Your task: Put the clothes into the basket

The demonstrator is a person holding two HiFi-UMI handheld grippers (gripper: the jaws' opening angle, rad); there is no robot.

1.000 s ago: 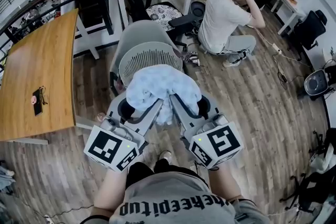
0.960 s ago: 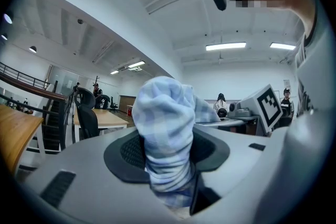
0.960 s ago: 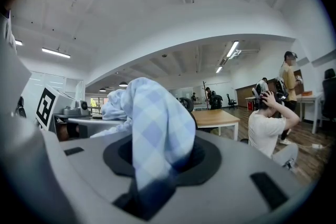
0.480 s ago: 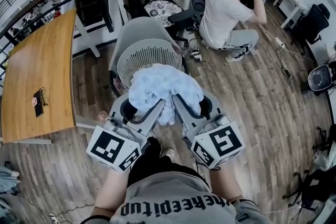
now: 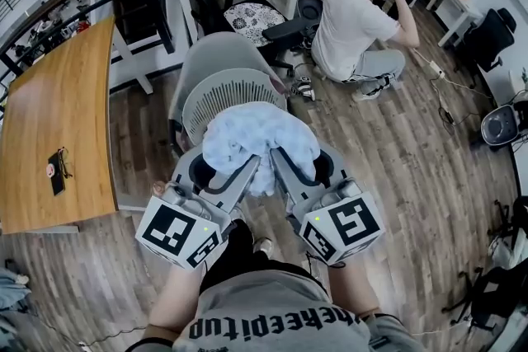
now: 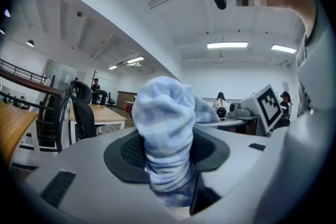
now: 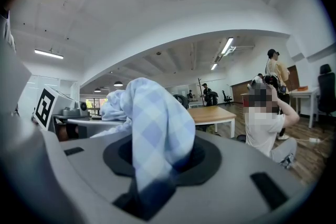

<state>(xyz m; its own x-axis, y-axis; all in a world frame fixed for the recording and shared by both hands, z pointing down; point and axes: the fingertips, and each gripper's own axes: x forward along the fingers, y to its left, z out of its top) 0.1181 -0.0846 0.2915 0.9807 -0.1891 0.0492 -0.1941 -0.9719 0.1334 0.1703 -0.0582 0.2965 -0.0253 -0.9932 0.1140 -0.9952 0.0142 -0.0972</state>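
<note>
Fingers of the left gripper [image 6: 169,178] are clenched on one end of a pale blue checked cloth [image 5: 260,140], which bulges up between the two grey jaws in the left gripper view. The cloth is bunched into a soft heap and bridges across to the right gripper [image 7: 157,170], whose fingers pinch its other end, a fold draping down over the dark pad. Both grippers sit side by side in front of the person's chest, jaws pointing away and the cloth held up off the floor [image 5: 396,144]. At far left stands a wooden table [image 5: 74,95] with a phone [image 5: 56,171] lying on it. Directly beyond the cloth is a grey chair [image 5: 227,86] with a mesh back; the cloth seems to hang just over it, though contact cannot be judged. To the right, a person [image 5: 355,21] sits on the floor, well apart.
</note>
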